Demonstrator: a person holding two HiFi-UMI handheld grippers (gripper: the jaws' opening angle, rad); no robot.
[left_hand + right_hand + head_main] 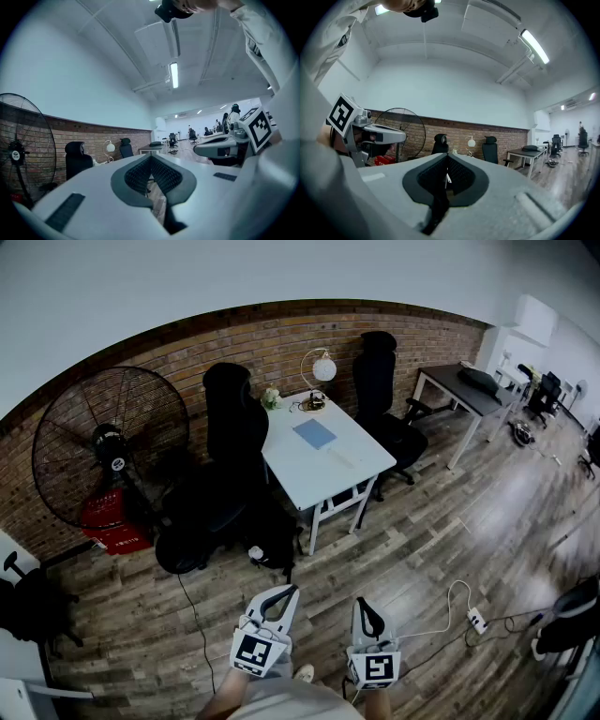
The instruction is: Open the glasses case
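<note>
A white table (352,472) stands across the room, well ahead of both grippers. On it lie a flat blue thing (314,434) and a slim pale thing (339,458); which one is the glasses case I cannot tell from here. My left gripper (284,594) and right gripper (364,604) are held side by side, low in the head view, above the wooden floor. Both point level toward the table. The left gripper (151,158) has its jaws together with nothing between them. The right gripper (446,158) is likewise shut and holds nothing.
A globe lamp (323,367) and a small plant (271,397) stand at the table's far end. Black office chairs (234,427) flank the table. A big floor fan (108,446) and a red crate (111,521) stand by the brick wall. A power strip (476,620) with its cable lies on the floor at the right.
</note>
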